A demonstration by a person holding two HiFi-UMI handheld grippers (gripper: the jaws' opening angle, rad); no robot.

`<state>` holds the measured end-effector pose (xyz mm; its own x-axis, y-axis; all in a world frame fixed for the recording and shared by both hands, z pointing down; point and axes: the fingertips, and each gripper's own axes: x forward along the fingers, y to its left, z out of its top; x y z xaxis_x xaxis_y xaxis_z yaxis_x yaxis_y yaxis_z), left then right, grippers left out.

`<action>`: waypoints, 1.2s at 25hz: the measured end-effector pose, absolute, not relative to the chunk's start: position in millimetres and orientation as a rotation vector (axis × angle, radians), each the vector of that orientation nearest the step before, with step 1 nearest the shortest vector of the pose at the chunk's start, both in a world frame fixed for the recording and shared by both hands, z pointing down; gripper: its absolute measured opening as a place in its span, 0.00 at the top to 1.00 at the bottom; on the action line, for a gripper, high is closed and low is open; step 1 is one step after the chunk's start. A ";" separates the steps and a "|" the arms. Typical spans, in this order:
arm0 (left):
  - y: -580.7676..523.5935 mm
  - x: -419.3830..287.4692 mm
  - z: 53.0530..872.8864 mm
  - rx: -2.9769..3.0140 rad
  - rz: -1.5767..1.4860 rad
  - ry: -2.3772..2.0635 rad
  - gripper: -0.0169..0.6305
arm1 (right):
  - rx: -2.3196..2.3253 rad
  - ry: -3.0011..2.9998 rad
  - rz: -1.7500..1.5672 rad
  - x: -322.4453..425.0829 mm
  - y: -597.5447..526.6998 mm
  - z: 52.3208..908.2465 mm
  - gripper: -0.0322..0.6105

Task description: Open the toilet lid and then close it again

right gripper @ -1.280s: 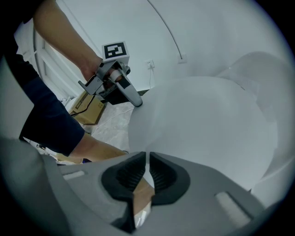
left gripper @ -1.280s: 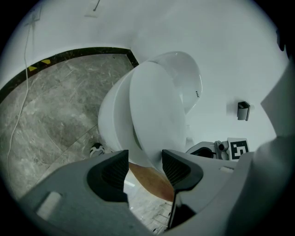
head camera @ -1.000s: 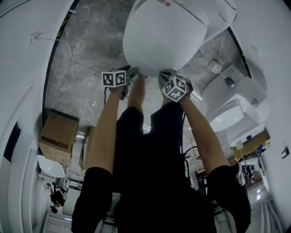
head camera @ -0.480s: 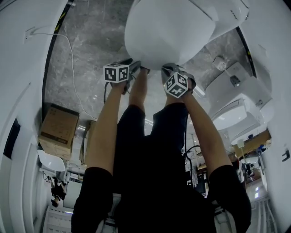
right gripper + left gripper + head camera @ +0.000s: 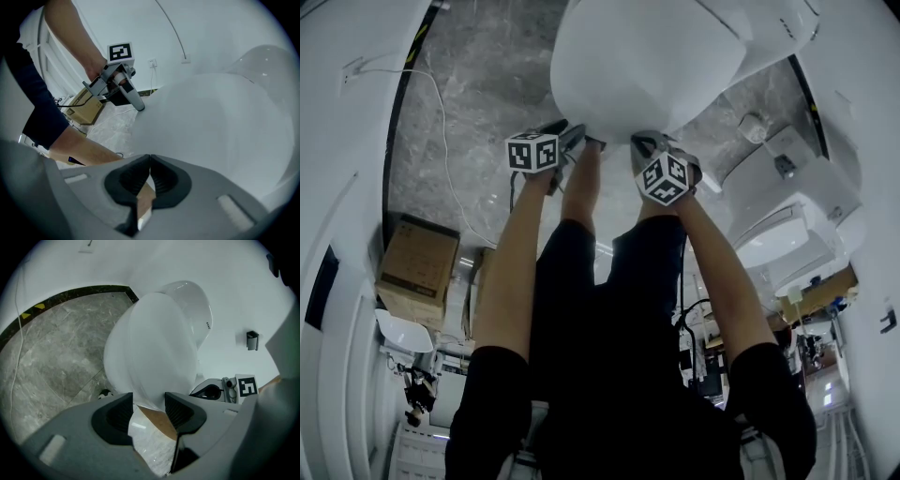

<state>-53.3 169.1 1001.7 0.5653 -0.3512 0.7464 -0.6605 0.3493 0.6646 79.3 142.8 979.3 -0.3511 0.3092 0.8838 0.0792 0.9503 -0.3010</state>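
Your right claw [image 5: 150,159], lower centre, has just closed empty; your left claw [image 5: 149,398] gapes around the edge of the glossy white oval toilet lid [image 5: 154,343].

A: How are the arms?
B: Left arm [image 5: 517,253] and right arm [image 5: 712,272] reach forward and down, side by side.
A: Grippers?
B: Left gripper [image 5: 149,399]: jaws apart. Right gripper [image 5: 150,159]: jaws just closed, tips touching, nothing between them.
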 end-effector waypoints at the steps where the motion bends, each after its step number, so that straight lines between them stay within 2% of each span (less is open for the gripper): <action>1: 170.8 -54.3 1001.4 1.251 0.266 -1.016 0.64 | -0.271 -1.924 0.256 78.8 143.4 979.2 0.94; 8: 163.2 -66.0 984.7 1.269 0.366 -1.078 0.64 | -0.226 -1.896 0.288 76.0 137.0 966.6 0.94; 13: 149.0 -86.9 933.4 1.304 0.366 -1.206 0.67 | -0.134 -1.942 0.325 63.2 111.0 919.1 0.94; 16: 136.4 -85.5 884.3 1.415 0.358 -1.219 0.71 | -0.120 -1.991 0.310 51.6 98.4 873.3 0.94; 20: 118.6 -77.3 805.5 1.567 0.331 -1.215 0.91 | -0.146 -2.039 0.425 41.2 94.0 804.7 0.94; 21: 112.2 -76.7 786.0 1.605 0.320 -1.218 0.93 | -0.148 -2.054 0.447 38.5 91.4 789.5 0.94; 30: 76.7 -54.4 604.7 1.841 0.029 -1.227 0.94 | -0.013 -2.252 0.540 44.5 70.4 638.0 0.94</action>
<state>-54.4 76.7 604.7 0.5079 -0.7270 0.4620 -0.7483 -0.1068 0.6547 44.5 70.4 638.0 -0.6778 0.1807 0.7127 -0.1621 0.9087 -0.3846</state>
